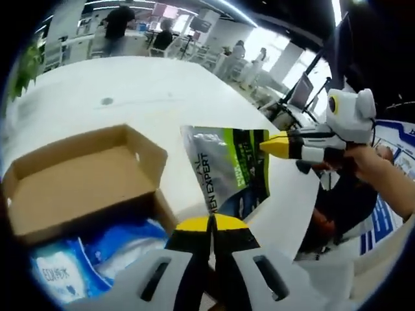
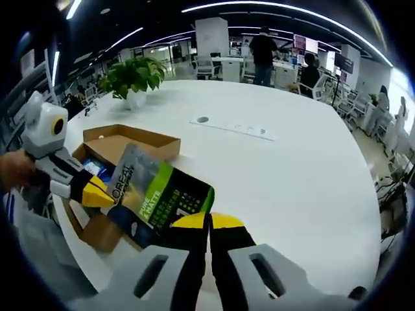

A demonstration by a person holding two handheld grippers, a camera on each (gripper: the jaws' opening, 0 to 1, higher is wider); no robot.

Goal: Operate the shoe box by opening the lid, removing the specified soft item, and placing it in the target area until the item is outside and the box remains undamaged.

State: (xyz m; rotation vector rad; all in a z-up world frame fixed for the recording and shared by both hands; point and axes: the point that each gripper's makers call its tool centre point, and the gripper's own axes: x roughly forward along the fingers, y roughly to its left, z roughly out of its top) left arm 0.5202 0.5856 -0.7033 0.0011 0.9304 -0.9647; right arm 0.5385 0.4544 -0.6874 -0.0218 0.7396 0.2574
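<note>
- The shoe box (image 1: 78,184) lies at the left of the left gripper view. Its lid is already folded back, and I see no tears or crushing on the parts in view.
- Blue-and-white packets (image 1: 97,259) are inside the box. The print on them is too blurred to read.
- The left gripper (image 1: 211,223) has its yellow-tipped jaws pressed together at the lower edge of the pouch (image 1: 227,168), apparently pinching it.
- The pouch is the soft item. It is silver and green, out of the box, and held up between the two grippers, just beside the box's open side and over the white table (image 1: 149,84).
- On the pouch, "MEN EXPERT" reads clearly in the left gripper view and "L'OREAL" in the right gripper view. The smaller print on the green panel is too small to make out.
- The right gripper (image 1: 275,144) comes in from the right with its jaws clamped on the pouch's far corner.
- As I judge it, opening and removal are done. What remains is laying the pouch on the table and letting go. No marked target area is visible.
</note>
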